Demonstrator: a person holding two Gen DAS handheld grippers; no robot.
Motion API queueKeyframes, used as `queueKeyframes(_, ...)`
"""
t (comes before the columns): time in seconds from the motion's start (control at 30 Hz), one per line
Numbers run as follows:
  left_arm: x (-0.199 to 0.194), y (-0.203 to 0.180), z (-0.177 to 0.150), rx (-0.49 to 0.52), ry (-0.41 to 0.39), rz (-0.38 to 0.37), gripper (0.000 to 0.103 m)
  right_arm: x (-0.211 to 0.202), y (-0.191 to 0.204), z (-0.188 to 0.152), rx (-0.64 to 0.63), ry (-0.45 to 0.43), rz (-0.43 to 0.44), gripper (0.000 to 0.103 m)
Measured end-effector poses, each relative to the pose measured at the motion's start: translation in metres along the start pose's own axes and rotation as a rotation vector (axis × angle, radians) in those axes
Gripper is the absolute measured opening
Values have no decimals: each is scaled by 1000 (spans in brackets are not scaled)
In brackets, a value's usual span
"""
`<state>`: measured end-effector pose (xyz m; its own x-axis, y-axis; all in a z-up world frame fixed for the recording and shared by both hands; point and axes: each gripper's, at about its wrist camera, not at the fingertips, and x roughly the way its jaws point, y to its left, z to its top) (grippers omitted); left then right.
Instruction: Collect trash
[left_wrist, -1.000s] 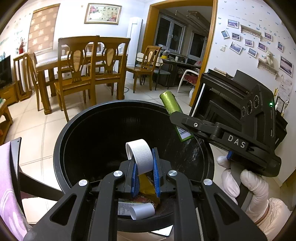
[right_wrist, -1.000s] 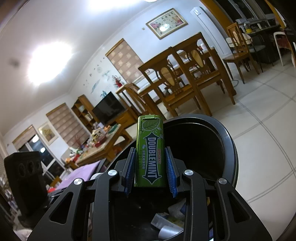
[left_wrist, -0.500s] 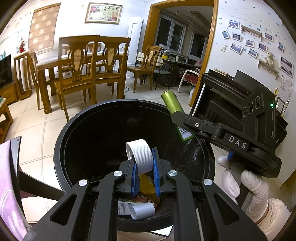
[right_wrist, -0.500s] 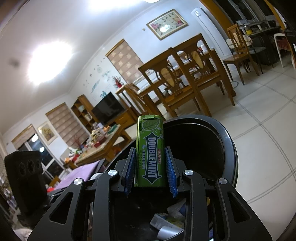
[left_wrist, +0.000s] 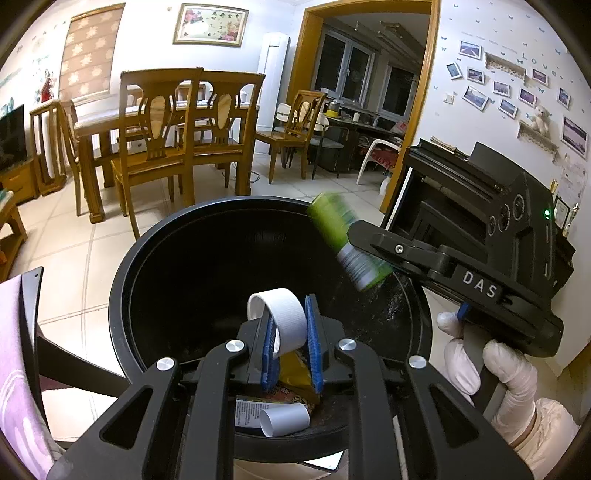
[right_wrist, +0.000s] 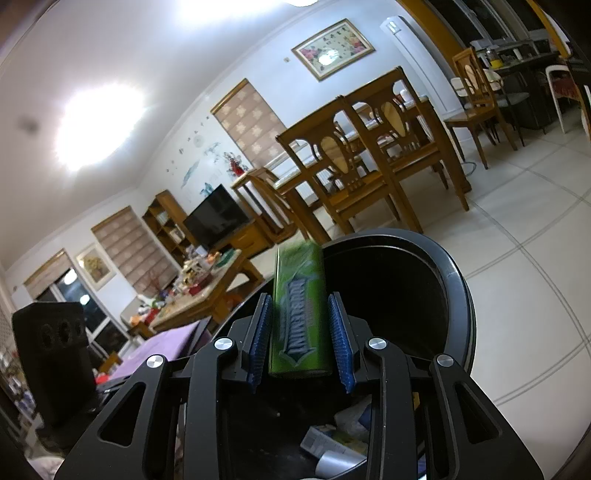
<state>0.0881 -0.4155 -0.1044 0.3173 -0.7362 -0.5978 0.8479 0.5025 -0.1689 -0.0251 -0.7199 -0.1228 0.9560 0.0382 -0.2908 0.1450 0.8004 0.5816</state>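
A black round trash bin (left_wrist: 122, 280) sits below both grippers and also shows in the right wrist view (right_wrist: 458, 291). My left gripper (left_wrist: 290, 343) is shut on a white ribbed bottle cap (left_wrist: 282, 319) over the bin. My right gripper (right_wrist: 300, 334) has its jaws apart, and the green Doublemint gum pack (right_wrist: 299, 314) is blurred and slipping down between them. In the left wrist view the gum pack (left_wrist: 343, 240) hangs over the bin's right rim under the right gripper. Paper scraps (left_wrist: 273, 415) and a yellow wrapper (left_wrist: 295, 374) lie in the bin.
Wooden dining chairs and a table (left_wrist: 166, 122) stand on the tiled floor behind the bin. A purple cloth (left_wrist: 14, 369) lies at the left. A low table with clutter (right_wrist: 195, 295) and a television (right_wrist: 216, 214) are farther off.
My right gripper's jaws have opened and the gum pack has started to drop toward the bin. My left gripper still holds the white cap in the same place.
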Motion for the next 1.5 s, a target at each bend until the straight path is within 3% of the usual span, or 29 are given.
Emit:
queueKeyframes(0.13,0,1,0,2,2,4,18,6,2,-3,0,1,16,40)
queueKeyframes(0.23,-1,1,0,4,-1,10,23,8,6,-2,-9,1,31,52)
queueKeyframes(0.27,-1,1,0,5,-3,15,28,9,7,-2,-12,-1,35,60)
queueKeyframes(0.33,-4,2,-1,2,-17,43,68,9,9,0,-13,-15,47,73)
queueKeyframes(0.37,-7,2,-1,1,-30,57,75,7,10,2,-8,-19,50,84)
queueKeyframes(0.53,-16,3,-1,24,-78,118,96,2,4,10,30,-45,69,85)
queueKeyframes(0.77,-31,-5,1,74,-119,131,98,-16,10,23,14,-82,66,95)
queueKeyframes(1.03,-70,-11,8,94,-118,138,98,-38,26,31,20,-110,64,98)
queueKeyframes(1.33,-155,25,1,-28,-189,274,98,-33,97,29,-59,-81,133,98)
queueKeyframes(1.5,-209,50,-16,-85,-231,366,98,-11,159,13,-123,-27,198,98)
